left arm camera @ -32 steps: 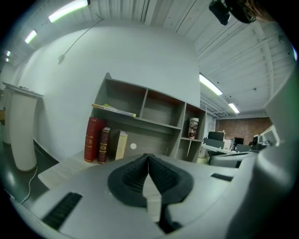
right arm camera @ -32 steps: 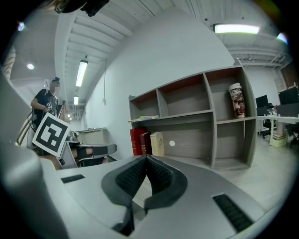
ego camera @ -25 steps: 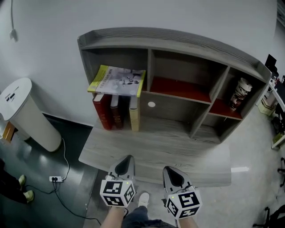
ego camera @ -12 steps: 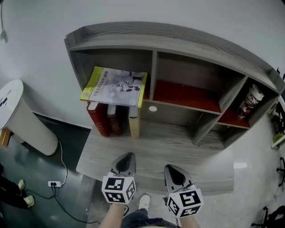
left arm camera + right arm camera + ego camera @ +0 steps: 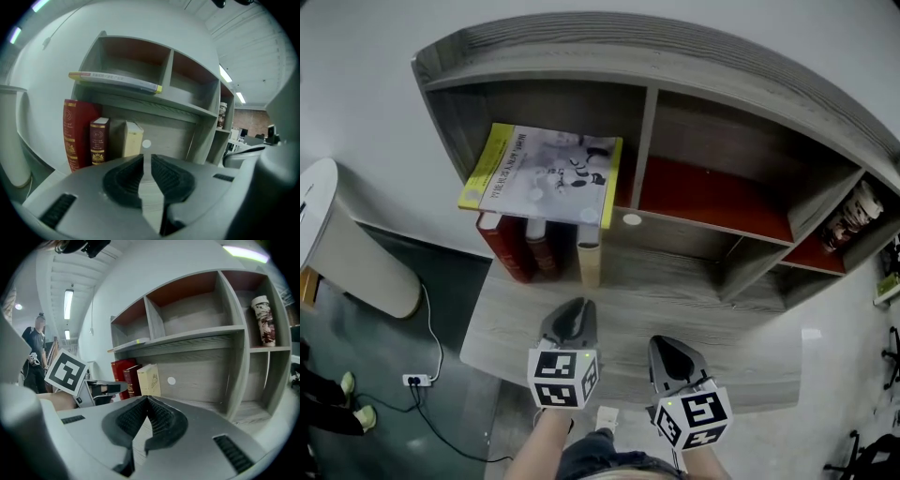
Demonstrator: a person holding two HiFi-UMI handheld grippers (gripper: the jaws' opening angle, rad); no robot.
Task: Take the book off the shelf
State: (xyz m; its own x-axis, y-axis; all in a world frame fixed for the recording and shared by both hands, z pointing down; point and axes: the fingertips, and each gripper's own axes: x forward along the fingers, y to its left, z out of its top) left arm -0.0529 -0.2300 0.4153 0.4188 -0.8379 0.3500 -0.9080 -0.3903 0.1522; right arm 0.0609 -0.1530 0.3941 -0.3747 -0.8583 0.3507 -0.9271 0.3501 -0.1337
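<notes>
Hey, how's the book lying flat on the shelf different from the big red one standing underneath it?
The flat book lies face up on the upper shelf, overhanging its edge; the red book stands upright below, spine out. The flat book is thin, grey with yellow borders; the red book is thick with gold print. Both sit at the left end.

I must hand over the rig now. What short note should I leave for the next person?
Left gripper: shut, empty, short of the shelf.
Right gripper: shut, empty, beside it.
Yellow-edged book: flat in the upper left compartment, overhanging its edge; three standing books beneath.
Done: nothing taken yet.
Left: reach, grip the book, pull it out.
</notes>
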